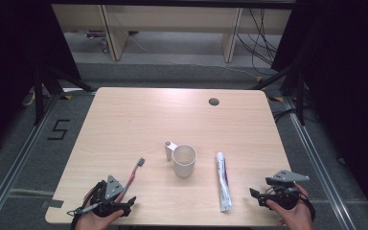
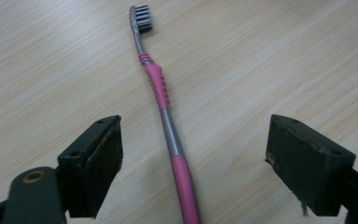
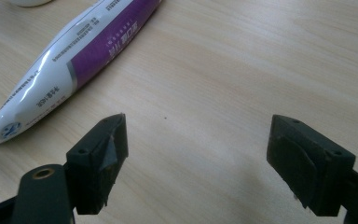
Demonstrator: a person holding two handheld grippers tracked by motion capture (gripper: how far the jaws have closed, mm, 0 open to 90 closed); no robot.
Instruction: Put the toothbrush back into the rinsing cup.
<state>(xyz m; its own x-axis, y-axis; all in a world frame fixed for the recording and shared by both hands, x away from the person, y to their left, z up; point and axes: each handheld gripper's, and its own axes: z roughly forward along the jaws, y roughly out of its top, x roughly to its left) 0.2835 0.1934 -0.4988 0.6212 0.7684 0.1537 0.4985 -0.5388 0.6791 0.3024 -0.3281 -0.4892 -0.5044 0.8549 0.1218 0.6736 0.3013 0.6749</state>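
The toothbrush (image 2: pixel 161 93) lies flat on the table (image 1: pixel 124 124), near the front left side. It is pink and grey, and its bristles point away from the person. The back end of its handle sits between the two jaws of the left tongs (image 2: pixel 193 163), but the jaws do not touch it. They are spread wide, one on each side.

So this looks like the step just before a grab. The left tongs (image 1: pixel 124 203) are lined up with the handle. Next they need to go down a little and squeeze on the thin handle. The handle is narrow and lies flat on the wood, so the jaws must get low, or they may slip off it.

Over on the right lies a tube of toothpaste (image 1: pixel 223 182), white with a purple part. The right tongs (image 1: pixel 258 195) rest near it, off to its right. In the right gripper view the tube (image 3: pixel 70 60) sits up and to the left of those tongs (image 3: pixel 196 149), not between the jaws. These jaws are spread wide too and hold nothing.

In the middle stands a white cup (image 1: pixel 183 160) with a handle, upright and open at the top. It sits between the toothbrush (image 1: pixel 135 171) and the tube, apart from both. Nothing lies in the way of the left tongs.
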